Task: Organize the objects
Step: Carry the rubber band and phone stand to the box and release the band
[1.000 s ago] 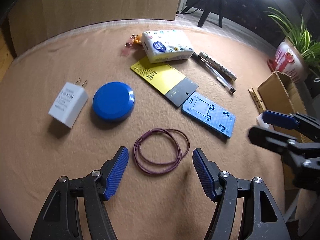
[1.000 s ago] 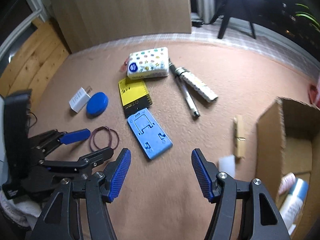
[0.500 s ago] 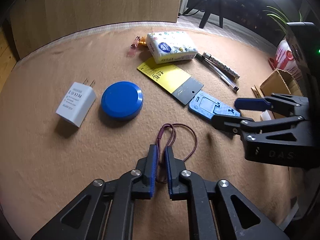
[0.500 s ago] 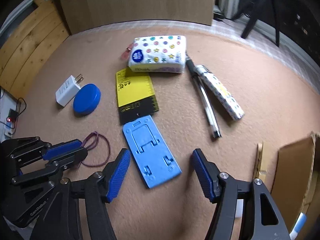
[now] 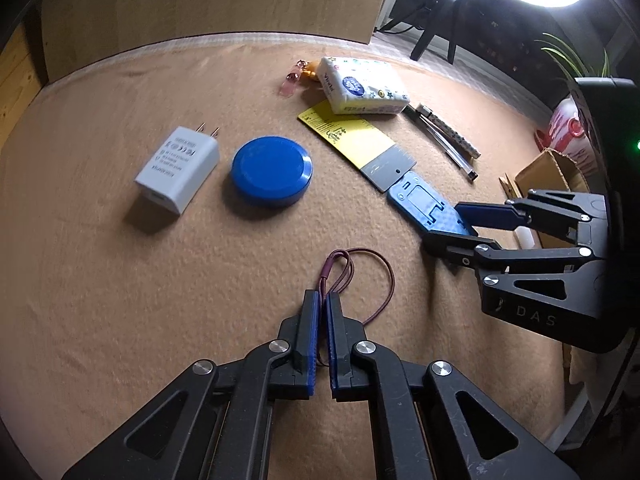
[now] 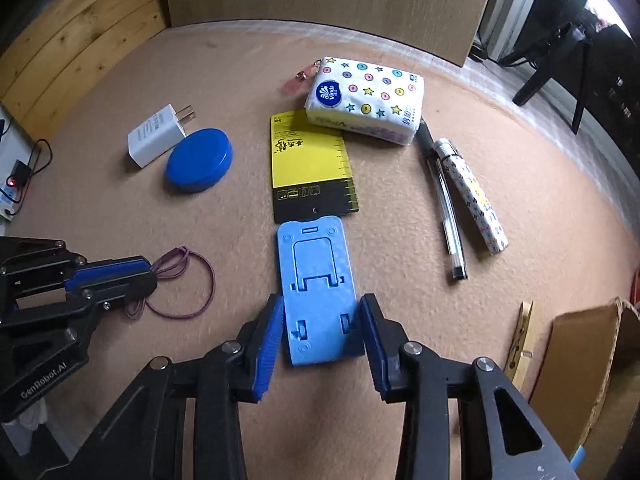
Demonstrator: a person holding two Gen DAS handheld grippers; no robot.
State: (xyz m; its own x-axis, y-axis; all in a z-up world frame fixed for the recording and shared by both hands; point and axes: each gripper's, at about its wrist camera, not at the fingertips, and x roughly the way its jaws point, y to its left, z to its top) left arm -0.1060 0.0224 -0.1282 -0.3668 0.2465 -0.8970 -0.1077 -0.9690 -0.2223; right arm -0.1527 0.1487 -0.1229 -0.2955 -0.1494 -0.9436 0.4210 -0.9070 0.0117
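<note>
My left gripper [image 5: 323, 300] is shut on a purple elastic band [image 5: 372, 268] that lies bunched on the tan cloth; the band also shows in the right wrist view [image 6: 188, 280]. My right gripper [image 6: 322, 314] is open, its pads on either side of the near end of a blue phone stand [image 6: 316, 284], which lies flat; the stand also shows in the left wrist view [image 5: 424, 208]. The left gripper [image 6: 150, 274] sits left of the stand.
On the cloth lie a white charger [image 5: 176, 170], a blue lid [image 5: 272, 170], a yellow and black card [image 6: 312, 166], a tissue pack [image 6: 364, 98], two pens [image 6: 460, 196], a clothespin [image 6: 520, 340] and a cardboard box [image 6: 584, 360] at right.
My left gripper closed on the purple band and bunched it. My right gripper moved left and forward until its open pads came to flank the blue phone stand.
</note>
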